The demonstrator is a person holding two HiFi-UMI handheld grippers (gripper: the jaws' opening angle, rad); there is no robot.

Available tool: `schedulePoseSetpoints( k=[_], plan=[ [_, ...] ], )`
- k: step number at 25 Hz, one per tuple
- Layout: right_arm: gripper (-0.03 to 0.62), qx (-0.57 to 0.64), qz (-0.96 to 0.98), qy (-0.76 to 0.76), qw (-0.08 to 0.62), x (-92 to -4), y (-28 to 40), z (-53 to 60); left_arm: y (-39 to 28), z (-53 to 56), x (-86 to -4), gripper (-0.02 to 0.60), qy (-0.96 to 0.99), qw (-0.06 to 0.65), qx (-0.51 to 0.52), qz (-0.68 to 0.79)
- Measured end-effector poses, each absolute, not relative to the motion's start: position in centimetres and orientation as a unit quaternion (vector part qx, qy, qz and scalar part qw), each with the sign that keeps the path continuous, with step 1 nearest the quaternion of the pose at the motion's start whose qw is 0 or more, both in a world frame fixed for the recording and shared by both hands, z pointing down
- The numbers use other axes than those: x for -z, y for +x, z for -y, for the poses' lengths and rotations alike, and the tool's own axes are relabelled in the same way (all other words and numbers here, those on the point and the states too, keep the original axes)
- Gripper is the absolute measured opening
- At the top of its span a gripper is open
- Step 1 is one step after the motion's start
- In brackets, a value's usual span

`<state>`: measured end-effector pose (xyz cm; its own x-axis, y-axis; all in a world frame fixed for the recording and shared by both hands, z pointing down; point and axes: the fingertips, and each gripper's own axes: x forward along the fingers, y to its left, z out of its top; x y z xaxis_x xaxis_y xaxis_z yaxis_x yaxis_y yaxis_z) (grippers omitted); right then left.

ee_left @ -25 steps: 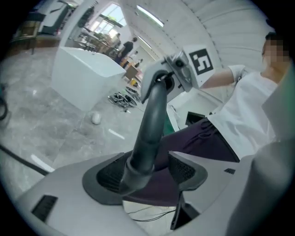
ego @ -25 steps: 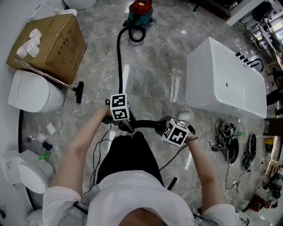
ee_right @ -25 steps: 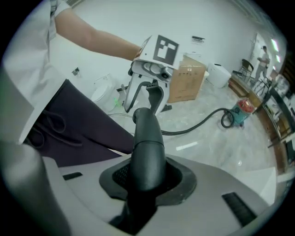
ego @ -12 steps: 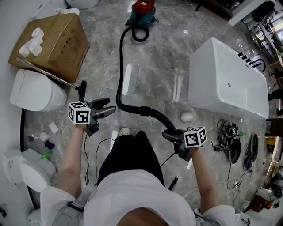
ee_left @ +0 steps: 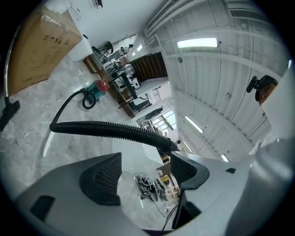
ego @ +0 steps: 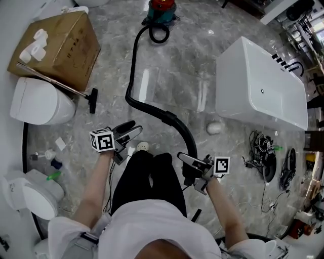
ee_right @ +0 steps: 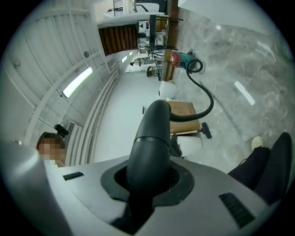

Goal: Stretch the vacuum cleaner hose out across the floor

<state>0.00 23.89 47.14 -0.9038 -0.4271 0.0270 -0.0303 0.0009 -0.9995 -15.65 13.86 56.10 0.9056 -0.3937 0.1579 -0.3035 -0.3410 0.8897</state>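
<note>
**Head view, with both gripper views.** The black corrugated vacuum hose (ego: 132, 66) runs from the red and teal vacuum cleaner (ego: 161, 7) at the top centre of the frame. It goes down the grey marble floor (ego: 177, 76), bends right at mid-frame and ends in a smooth rigid cuff at lower centre.

The right gripper (ego: 188, 162) holds that cuff. In the right gripper view its jaws (ee_right: 147, 184) are closing, clamped on the cuff, and the hose (ee_right: 152, 133) leads away to the cleaner (ee_right: 182, 60).

The left gripper (ego: 130, 128) sits left of centre, clear of the hose. In the left gripper view its jaws (ee_left: 143, 175) stand apart with nothing between them. The hose (ee_left: 106, 129) crosses the floor beyond them towards the cleaner (ee_left: 97, 87).

**Change from the earlier frames.** One second ago both grippers met at mid-frame, side by side on the hose. Half a second ago the left gripper had let go and swung out to the left. It now lies nearer the person's dark trousers (ego: 147, 177). The right gripper has moved lower in the frame, and the hose now lies in a longer, more open curve.

**Surroundings.** A brown cardboard box (ego: 61, 43) lies at upper left, above a white toilet (ego: 38, 103). A white rectangular bathtub (ego: 260, 86) stands at right.
</note>
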Motion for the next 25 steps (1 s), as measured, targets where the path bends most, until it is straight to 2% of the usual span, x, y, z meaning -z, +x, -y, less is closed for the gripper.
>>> schedulePoseSetpoints(
  k=[2,6,10,13,17,18,19,20,25],
  plan=[
    [0.066,0.696,-0.682,-0.153,0.165,-46.3,-0.5,-25.0,-14.0,-14.9,-55.3,0.337,0.806,0.550,0.074,0.206],
    [0.055,0.693,-0.697,-0.135,0.128,-45.9,-0.6,-29.2,-8.3,-16.8,-52.7,0.376,0.751,0.606,0.211,0.154],
    [0.052,0.694,-0.701,-0.103,0.127,-45.4,1.2,-34.1,-1.8,-20.4,-52.1,0.455,0.707,0.630,0.303,0.110],
    [0.051,0.694,-0.705,-0.080,0.121,-45.1,3.1,-38.1,-1.6,-21.6,-51.9,0.462,0.658,0.614,0.409,0.148],
    [0.049,0.700,-0.701,-0.059,0.124,-44.2,5.9,-42.6,-2.4,-22.8,-54.1,0.459,0.592,0.618,0.481,0.188],
    [0.048,0.697,-0.704,-0.053,0.126,-43.9,6.3,-43.3,-2.5,-23.3,-54.4,0.433,0.575,0.625,0.493,0.188],
    [0.048,0.695,-0.706,-0.048,0.126,-43.7,6.7,-43.9,-2.4,-23.7,-54.7,0.293,0.560,0.632,0.500,0.190],
    [0.047,0.693,-0.708,-0.045,0.126,-43.6,6.9,-44.4,-2.3,-24.1,-54.7,0.249,0.551,0.637,0.504,0.192],
    [0.048,0.696,-0.704,-0.056,0.130,-44.6,6.6,-45.2,-2.8,-24.9,-54.1,0.221,0.570,0.653,0.449,0.216]
  ],
)
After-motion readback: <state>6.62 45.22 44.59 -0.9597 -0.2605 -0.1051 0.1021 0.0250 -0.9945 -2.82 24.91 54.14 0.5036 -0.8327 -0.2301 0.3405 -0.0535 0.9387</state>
